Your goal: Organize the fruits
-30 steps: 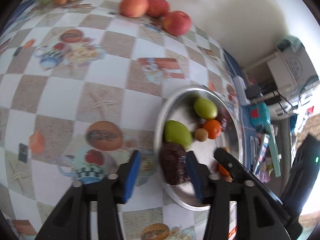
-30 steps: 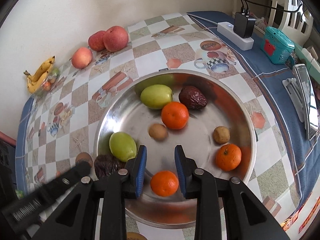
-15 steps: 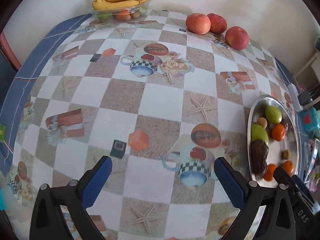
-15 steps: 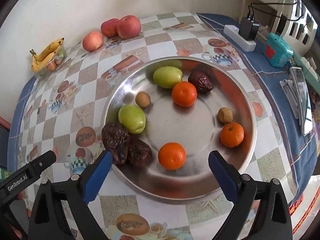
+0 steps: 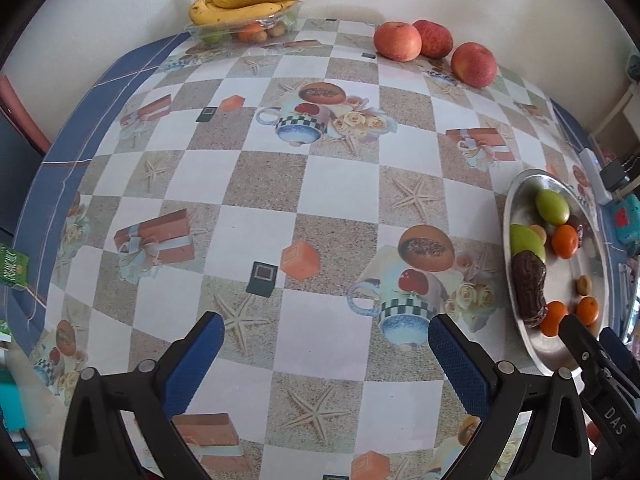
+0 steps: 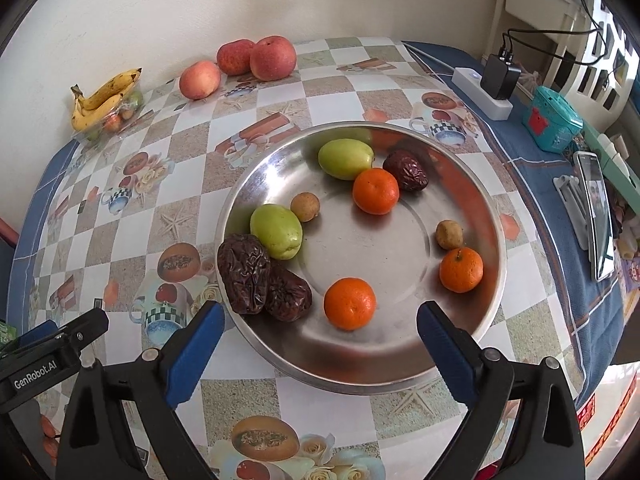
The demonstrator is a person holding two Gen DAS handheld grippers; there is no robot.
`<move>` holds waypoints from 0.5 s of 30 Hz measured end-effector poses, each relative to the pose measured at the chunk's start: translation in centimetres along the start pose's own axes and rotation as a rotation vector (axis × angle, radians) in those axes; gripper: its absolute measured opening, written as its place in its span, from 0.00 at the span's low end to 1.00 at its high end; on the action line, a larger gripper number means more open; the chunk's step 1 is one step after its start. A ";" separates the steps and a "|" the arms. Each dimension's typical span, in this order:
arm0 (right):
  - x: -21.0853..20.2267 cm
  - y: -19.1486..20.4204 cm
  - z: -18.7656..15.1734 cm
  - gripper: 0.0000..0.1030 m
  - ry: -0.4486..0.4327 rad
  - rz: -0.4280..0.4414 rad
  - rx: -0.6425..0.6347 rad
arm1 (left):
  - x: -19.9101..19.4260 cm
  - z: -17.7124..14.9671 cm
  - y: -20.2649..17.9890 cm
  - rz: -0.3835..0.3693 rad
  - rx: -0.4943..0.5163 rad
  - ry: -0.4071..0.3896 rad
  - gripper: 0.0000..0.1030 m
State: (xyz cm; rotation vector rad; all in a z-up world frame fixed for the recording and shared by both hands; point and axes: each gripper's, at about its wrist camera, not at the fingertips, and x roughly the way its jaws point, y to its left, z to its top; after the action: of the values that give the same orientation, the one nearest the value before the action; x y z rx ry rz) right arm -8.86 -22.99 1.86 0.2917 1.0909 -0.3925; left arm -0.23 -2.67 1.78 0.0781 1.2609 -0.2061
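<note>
On the counter (image 6: 280, 80) the steel tray (image 6: 472, 200) holds what look like dates, oranges and green fruit, while the left gripper (image 5: 324, 360) and right gripper (image 6: 320, 340) hang with jaws wide apart, empty.

A home dining corner: tabletop (image 6: 332, 92) under a printed checkered oilcloth, bananas (image 5: 244, 2) and apples (image 5: 432, 46) against the wall, power strip (image 6: 482, 94) with charger and a phone (image 6: 598, 216) alongside.
</note>
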 end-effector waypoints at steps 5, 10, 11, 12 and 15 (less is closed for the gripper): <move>-0.2 0.6 0.1 0.94 -0.011 0.002 -0.022 | -0.3 -0.1 0.0 0.021 0.009 -0.009 1.00; -0.4 1.1 0.2 0.94 -0.014 0.000 -0.043 | -0.8 -0.1 0.0 0.081 0.005 -0.034 1.00; -0.5 1.2 0.3 0.94 -0.016 0.000 -0.045 | -0.9 -0.1 0.1 0.082 0.002 -0.036 1.00; -0.5 1.2 0.3 0.94 -0.018 -0.001 -0.047 | -0.9 0.0 0.1 0.083 -0.001 -0.034 1.00; -0.5 1.3 0.3 0.94 -0.020 -0.002 -0.052 | -0.8 0.0 0.2 0.086 -0.004 -0.025 1.00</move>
State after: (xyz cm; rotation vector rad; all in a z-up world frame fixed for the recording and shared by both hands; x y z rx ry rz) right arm -8.26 -21.85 2.52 0.2399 1.0798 -0.3673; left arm -0.41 -2.40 2.54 0.1256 1.2303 -0.1299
